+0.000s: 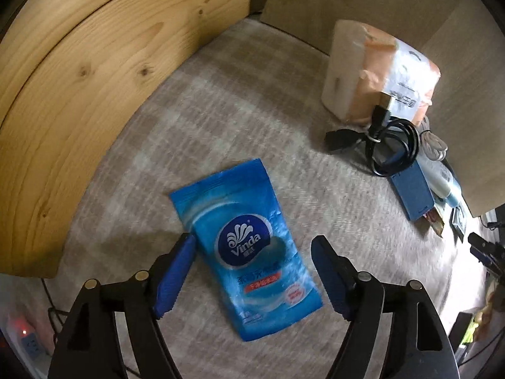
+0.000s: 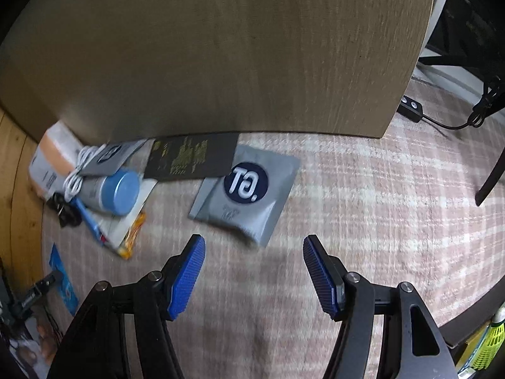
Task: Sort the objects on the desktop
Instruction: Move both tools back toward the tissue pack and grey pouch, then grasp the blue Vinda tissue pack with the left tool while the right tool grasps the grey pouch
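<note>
A blue Vinda wipes pack [image 1: 252,249] lies flat on the checked cloth. My left gripper [image 1: 252,246] is open, its blue fingers either side of the pack, above it. A grey pouch [image 2: 249,189] with a dark round logo lies on the cloth just ahead of my right gripper [image 2: 254,249], which is open and empty. The Vinda pack also shows at the far left of the right wrist view [image 2: 63,281].
A tissue pack [image 1: 378,72], a coiled black cable [image 1: 388,145] and a blue box [image 1: 410,189] sit by the board at the back. In the right wrist view a blue-capped jar [image 2: 116,192], a white cable [image 2: 79,173], a black card [image 2: 192,158] and snack packets [image 2: 129,233] cluster at the left.
</note>
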The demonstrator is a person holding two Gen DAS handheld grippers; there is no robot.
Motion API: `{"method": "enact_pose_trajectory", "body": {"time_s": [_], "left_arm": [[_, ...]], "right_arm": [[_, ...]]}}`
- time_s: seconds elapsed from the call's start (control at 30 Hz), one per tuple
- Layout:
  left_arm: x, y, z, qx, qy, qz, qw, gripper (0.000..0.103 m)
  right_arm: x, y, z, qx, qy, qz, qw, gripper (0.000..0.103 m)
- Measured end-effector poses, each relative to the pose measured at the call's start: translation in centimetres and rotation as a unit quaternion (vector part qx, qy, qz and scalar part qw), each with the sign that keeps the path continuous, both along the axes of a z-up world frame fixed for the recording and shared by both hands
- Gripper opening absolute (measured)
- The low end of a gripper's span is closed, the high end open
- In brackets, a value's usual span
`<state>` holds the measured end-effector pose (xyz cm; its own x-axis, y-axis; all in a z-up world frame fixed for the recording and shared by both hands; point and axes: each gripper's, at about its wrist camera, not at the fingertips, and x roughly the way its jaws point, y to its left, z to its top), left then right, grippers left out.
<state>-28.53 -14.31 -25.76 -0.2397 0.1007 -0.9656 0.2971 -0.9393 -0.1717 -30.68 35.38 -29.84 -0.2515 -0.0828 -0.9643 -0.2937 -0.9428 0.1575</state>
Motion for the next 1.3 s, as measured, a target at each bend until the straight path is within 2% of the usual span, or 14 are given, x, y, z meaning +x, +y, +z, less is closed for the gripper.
{"method": "enact_pose_trajectory", "body": {"time_s": [0.3, 0.53, 0.63, 0.77, 0.9, 1.0, 1.03, 1.1, 1.17, 1.2, 1.23, 1.27, 1.3], "left_arm": [[0.2, 4.9, 0.0, -0.028, 0.017, -0.073, 0.9968, 0.079], [0.6, 7.0, 0.3, -0.041, 0.021, -0.088, 0.995, 0.078], [0.7, 7.4, 0.4, -0.046, 0.025, -0.092, 0.9944, 0.078], [0.9, 8.2, 0.6, -0.071, 0.026, -0.096, 0.9926, 0.069], [1.1, 8.5, 1.0, -0.076, 0.03, -0.091, 0.9925, 0.058], [1.3, 8.8, 1.3, -0.075, 0.031, -0.089, 0.9927, 0.048], [1.4, 8.9, 1.4, -0.075, 0.03, -0.088, 0.9928, 0.046], [1.8, 9.4, 1.6, -0.071, 0.03, -0.086, 0.9933, 0.037], [2.2, 10.1, 1.8, -0.07, 0.031, -0.089, 0.993, 0.033], [2.5, 10.4, 1.8, -0.071, 0.033, -0.092, 0.9927, 0.027], [2.8, 10.6, 2.0, -0.069, 0.034, -0.09, 0.9929, 0.025], [3.3, 10.9, 2.1, -0.061, 0.035, -0.089, 0.9936, 0.022], [3.7, 11.1, 2.1, -0.055, 0.036, -0.09, 0.9938, 0.02]], "right_arm": [[-2.6, 0.0, -1.6, 0.001, -0.003, -0.013, 1.0, 0.061], [-4.4, -1.7, -2.5, 0.036, -0.012, 0.002, 0.999, 0.066], [-4.7, -1.7, -2.4, 0.029, -0.009, -0.005, 1.0, 0.067], [-5.3, -2.4, -3.3, 0.059, -0.035, 0.019, 0.997, 0.074], [-4.8, -2.7, -3.4, 0.067, -0.041, 0.045, 0.996, 0.074], [-4.1, -2.4, -3.1, 0.068, -0.038, 0.055, 0.995, 0.059], [-3.9, -2.0, -2.9, 0.066, -0.036, 0.054, 0.996, 0.049], [-3.2, -1.2, -2.8, 0.053, -0.036, 0.052, 0.997, 0.047], [-2.3, -0.8, -2.7, 0.049, -0.032, 0.057, 0.997, 0.041], [-1.7, -0.5, -2.6, 0.044, -0.031, 0.061, 0.997, 0.04], [-1.2, -0.2, -2.5, 0.039, -0.028, 0.061, 0.997, 0.035], [-0.7, 0.2, -2.4, 0.03, -0.025, 0.057, 0.998, 0.024], [-0.1, 0.8, -2.2, 0.017, -0.02, 0.053, 0.998, 0.021]]}}
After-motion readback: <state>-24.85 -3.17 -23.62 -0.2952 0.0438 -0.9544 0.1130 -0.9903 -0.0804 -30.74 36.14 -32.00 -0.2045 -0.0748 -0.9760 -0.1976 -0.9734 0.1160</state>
